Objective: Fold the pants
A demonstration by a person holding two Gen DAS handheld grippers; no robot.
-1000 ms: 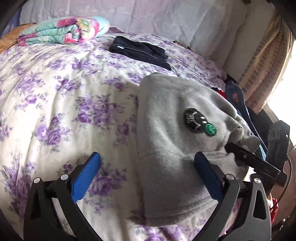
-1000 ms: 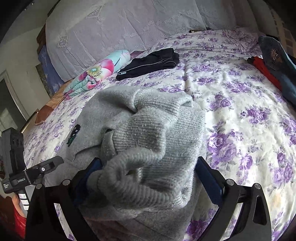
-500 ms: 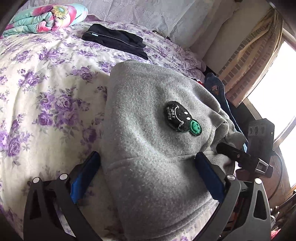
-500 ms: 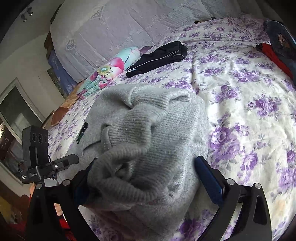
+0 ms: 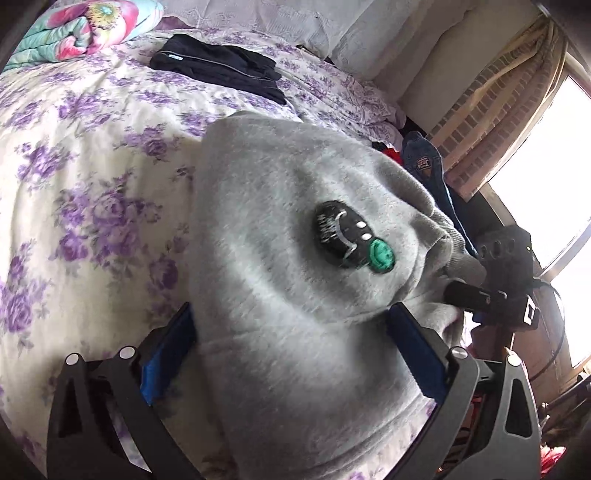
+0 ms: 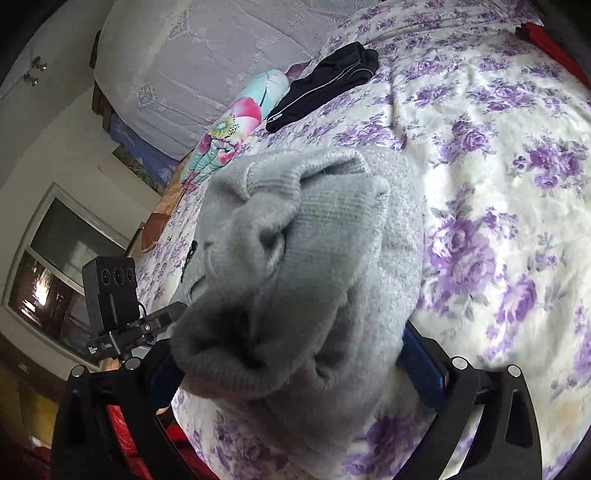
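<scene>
1. Firstly, in the left wrist view, the left tool (image 5: 291, 343) stands with its blue pads spread wide, and the grey pants (image 5: 295, 258) lie between them at the lower middle of the frame. The fabric fills the gap, yet neither pad visibly pinches it, so the tool reads as open around the cloth, not clamped.
2. From that tool the pants run up and away toward the middle of the frame, their black and green patch (image 5: 351, 242) right of centre. Their long axis seems to lead toward the right edge, where the right tool (image 5: 491, 295) shows as a dark block touching the far end.
3. Beyond, on the floral bed (image 5: 74, 166), a black garment (image 5: 221, 70) lies at the upper middle and a rolled colourful blanket (image 5: 74, 33) at the upper left, both well apart from the pants.
4. Next, in the right wrist view, the right tool (image 6: 291, 354) also has its pads wide apart, with a bunched ribbed end of the pants (image 6: 295, 277) heaped between and over them. I judge it open; a firm grip is not visible.
5. At the left edge the left tool (image 6: 122, 314) sits at the other end of the pants, so each tool has one end and the fold likely turns on lifting both together.
</scene>
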